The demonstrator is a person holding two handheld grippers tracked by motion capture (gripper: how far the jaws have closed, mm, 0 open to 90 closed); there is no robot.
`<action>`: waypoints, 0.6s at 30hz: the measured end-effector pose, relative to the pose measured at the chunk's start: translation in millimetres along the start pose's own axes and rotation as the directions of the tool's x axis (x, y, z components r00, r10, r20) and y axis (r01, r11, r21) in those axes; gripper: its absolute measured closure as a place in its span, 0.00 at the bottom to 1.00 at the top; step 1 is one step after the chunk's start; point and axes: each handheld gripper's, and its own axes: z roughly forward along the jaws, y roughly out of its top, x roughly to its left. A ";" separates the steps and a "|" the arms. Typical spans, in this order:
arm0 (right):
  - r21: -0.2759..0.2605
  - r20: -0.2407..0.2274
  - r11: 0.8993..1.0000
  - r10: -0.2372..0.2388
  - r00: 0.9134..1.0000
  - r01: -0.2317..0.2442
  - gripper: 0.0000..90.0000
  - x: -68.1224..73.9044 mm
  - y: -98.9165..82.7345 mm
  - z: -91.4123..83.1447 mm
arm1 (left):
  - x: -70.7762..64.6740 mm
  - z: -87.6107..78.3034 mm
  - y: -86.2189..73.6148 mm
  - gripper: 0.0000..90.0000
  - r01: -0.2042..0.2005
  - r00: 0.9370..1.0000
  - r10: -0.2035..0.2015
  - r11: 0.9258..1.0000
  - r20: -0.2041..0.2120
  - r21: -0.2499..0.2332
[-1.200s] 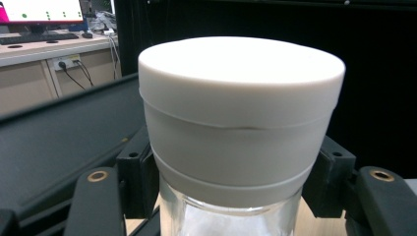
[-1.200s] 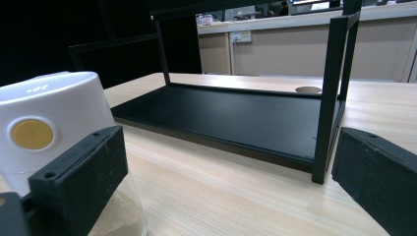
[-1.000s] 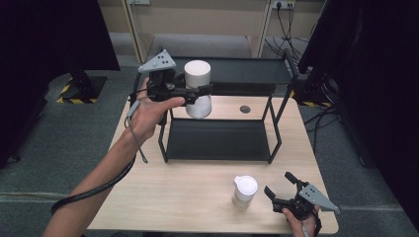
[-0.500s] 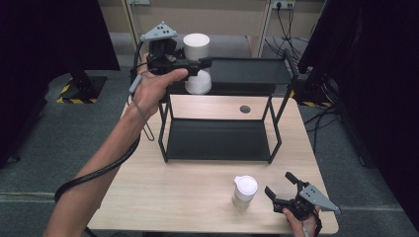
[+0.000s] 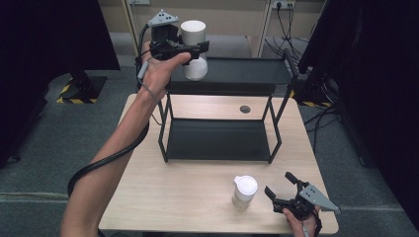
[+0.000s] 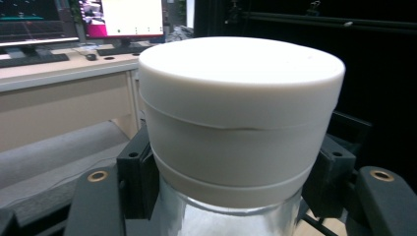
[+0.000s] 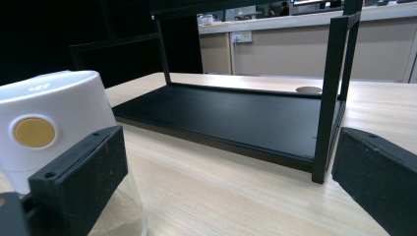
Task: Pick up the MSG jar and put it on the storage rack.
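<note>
In the high view, the left gripper [image 5: 197, 48] at 11 o'clock has its jaws clenched on a white-capped jar [image 5: 193, 49], held above the top of the black two-tier shelf [image 5: 220, 116] on the table [image 5: 197, 197]. At 5 o'clock the right gripper [image 5: 279, 190] rests with jaws released, beside a second white-lidded jar [image 5: 244, 191].

In the left gripper view, the jaws press the jar's white cap [image 6: 241, 113] from both sides.

In the right gripper view, the jaws stand apart; the second jar [image 7: 54, 142] sits at 9 o'clock, behind the left jaw.
</note>
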 end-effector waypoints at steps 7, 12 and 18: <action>-0.002 0.000 1.000 -0.001 1.000 0.001 0.01 -0.4 -0.1 -0.9 | -2.4 13.0 0.2 0.39 -0.006 0.999 0.007 1.000 -0.037 0.004; -0.003 -0.002 1.000 -0.003 1.000 0.003 0.01 -0.3 0.0 -1.2 | -3.5 21.2 -1.5 0.39 -0.003 0.999 0.003 1.000 -0.054 -0.007; -0.004 -0.003 1.000 -0.002 1.000 0.002 0.01 -0.4 0.0 -1.5 | -4.5 28.1 -3.0 0.39 -0.014 0.996 0.013 1.000 -0.084 -0.013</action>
